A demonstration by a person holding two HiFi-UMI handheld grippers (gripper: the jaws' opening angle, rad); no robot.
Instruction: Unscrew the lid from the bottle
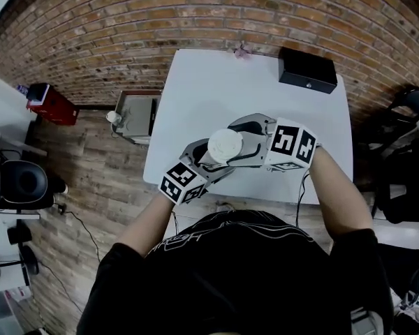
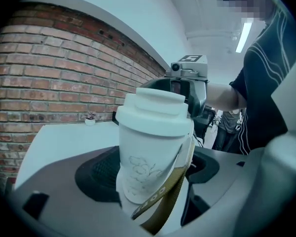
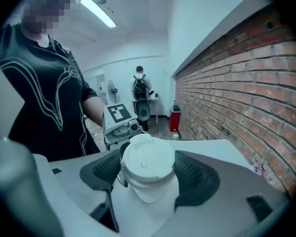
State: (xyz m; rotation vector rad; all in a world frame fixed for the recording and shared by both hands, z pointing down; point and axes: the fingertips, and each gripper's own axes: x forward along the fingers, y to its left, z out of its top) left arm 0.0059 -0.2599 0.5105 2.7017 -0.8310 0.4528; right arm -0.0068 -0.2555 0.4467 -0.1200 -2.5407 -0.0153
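White lid (image 3: 149, 159) is pinched in the right hand-held gripper (image 3: 148, 176) while the left hand-held gripper (image 2: 150, 179) clamps the bottle (image 2: 145, 154) just below it; a weak left hold could, I judge, let both spin together, unscrewing nothing.

The bottle (image 2: 140, 167) stands between the fingers (image 2: 101, 174) of my left gripper (image 1: 211, 160), its strap (image 2: 170, 191) hanging down on the right-hand finger's side. The lid (image 3: 149, 162) sits on top of it, between the fingers (image 3: 200, 177) of my right gripper (image 1: 243, 141), which reach in from the opposite side. Below both sets of fingertips lies the table (image 1: 216, 89). Beyond them, a box (image 1: 307, 70) rests at its far right corner and a small pot (image 1: 241, 50) at its far edge.
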